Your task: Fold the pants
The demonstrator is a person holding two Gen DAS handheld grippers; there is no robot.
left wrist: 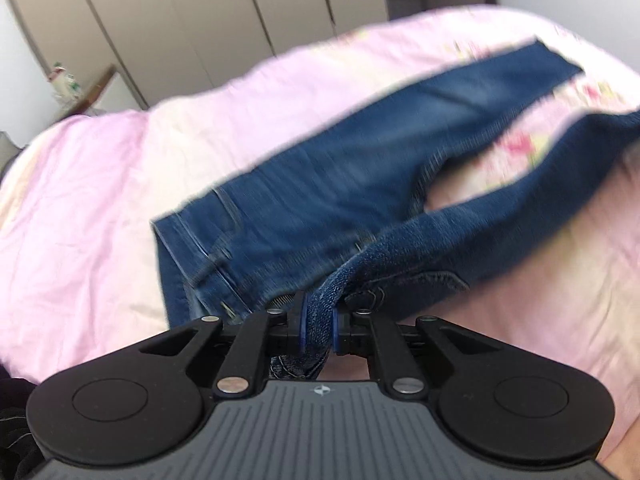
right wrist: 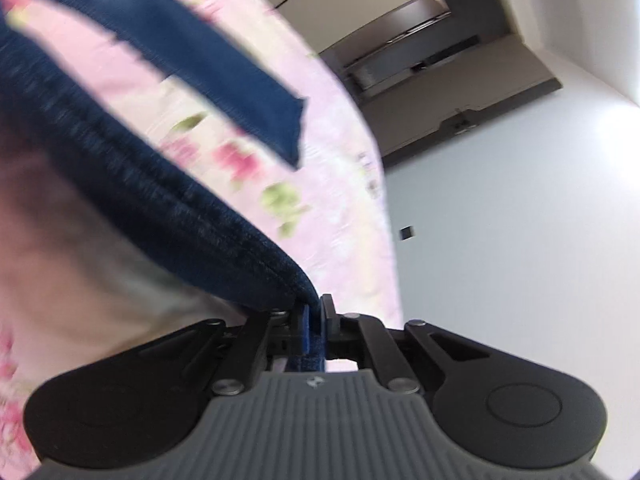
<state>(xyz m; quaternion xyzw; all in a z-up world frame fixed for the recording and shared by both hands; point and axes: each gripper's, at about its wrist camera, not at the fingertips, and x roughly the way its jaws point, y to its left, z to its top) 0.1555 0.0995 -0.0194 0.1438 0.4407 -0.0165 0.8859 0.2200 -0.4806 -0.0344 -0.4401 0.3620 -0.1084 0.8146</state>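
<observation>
STEP: lengthwise fold underway | left gripper pinches jeans waistband | right gripper pinches near leg's hem | far leg lies ahead on bed | NEXT: likely carry lifted leg over flat one

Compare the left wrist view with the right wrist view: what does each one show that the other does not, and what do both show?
Only the left wrist view shows the waistband of the jeans, the wardrobe doors, and the left claw shut on denim near the waist.

Only the right wrist view shows the grey wall, a dark doorway, and the right claw shut on the edge of one lifted leg.

Both show the jeans, the other leg's hem, and the pink floral bedcover.
</observation>
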